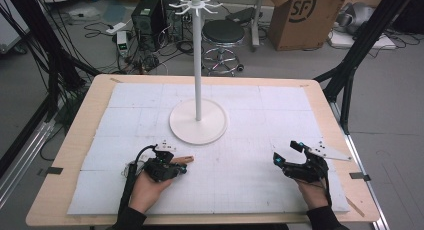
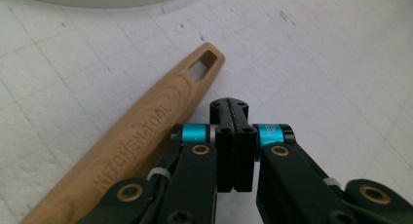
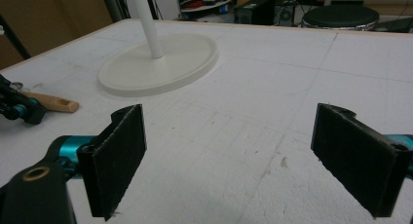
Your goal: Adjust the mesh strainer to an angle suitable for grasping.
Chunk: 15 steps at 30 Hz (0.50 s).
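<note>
At the left of the high view, the person's left hand (image 1: 150, 182) is resting the left tool (image 1: 181, 166) on the white gridded mat (image 1: 250, 190) covering the pale wooden tabletop (image 1: 75, 150). A wooden handle (image 1: 184, 159) is poking out past the tool toward the middle. The left gripper view is showing what the high view is not: that tool's two black jaws are pressed flat together with nothing between them, and the handle (image 2: 146, 136) is lying on the mat just beside them, not gripped. It is a smooth, light-grained, tapering piece with a rectangular slot near its rounded end and "KITCHEN TOOL" pressed into the wood.

In the middle, a white stand (image 1: 198, 65) is rising from a round, flat, glossy base (image 1: 198, 126), with a ring of small hooks at its top.

At the right, the right hand (image 1: 312, 190) is holding the right tool (image 1: 287, 154) with its jaws spread wide and empty. The right gripper view is showing their flat, rough black pads (image 3: 122, 156), the stand's base (image 3: 160, 63) ahead, and the handle's slotted end (image 3: 53, 103) lying far to the left.
</note>
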Each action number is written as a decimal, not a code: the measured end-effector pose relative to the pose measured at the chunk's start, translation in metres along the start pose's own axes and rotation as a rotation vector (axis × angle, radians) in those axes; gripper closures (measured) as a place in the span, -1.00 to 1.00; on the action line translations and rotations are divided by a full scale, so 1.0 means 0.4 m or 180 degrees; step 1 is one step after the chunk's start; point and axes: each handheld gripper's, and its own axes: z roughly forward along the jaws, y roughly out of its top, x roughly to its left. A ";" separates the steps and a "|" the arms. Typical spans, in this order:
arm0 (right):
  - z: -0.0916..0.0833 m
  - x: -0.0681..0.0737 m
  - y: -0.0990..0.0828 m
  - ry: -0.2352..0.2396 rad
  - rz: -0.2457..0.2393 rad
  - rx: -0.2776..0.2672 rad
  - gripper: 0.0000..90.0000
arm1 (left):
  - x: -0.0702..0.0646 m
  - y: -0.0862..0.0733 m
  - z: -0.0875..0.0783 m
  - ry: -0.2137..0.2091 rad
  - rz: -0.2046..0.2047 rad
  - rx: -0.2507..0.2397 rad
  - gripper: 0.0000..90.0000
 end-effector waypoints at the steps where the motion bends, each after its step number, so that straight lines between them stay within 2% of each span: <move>1: 0.000 0.000 0.000 -0.0001 -0.0005 0.0002 -0.73 | -0.002 0.005 0.003 0.0058 0.0017 0.0004 1.00; 5: 0.004 0.000 -0.001 0.0006 -0.0018 0.0024 -0.73 | -0.012 0.022 0.018 0.0279 0.0137 -0.0013 1.00; 11: 0.003 0.000 -0.001 -0.0003 -0.0012 0.0023 -0.73 | 0.013 0.043 0.035 0.0364 0.0018 -0.0112 1.00; 15: 0.003 0.000 -0.001 0.0006 -0.0015 0.0025 -0.73 | 0.020 0.044 0.036 0.0421 0.0002 -0.0149 1.00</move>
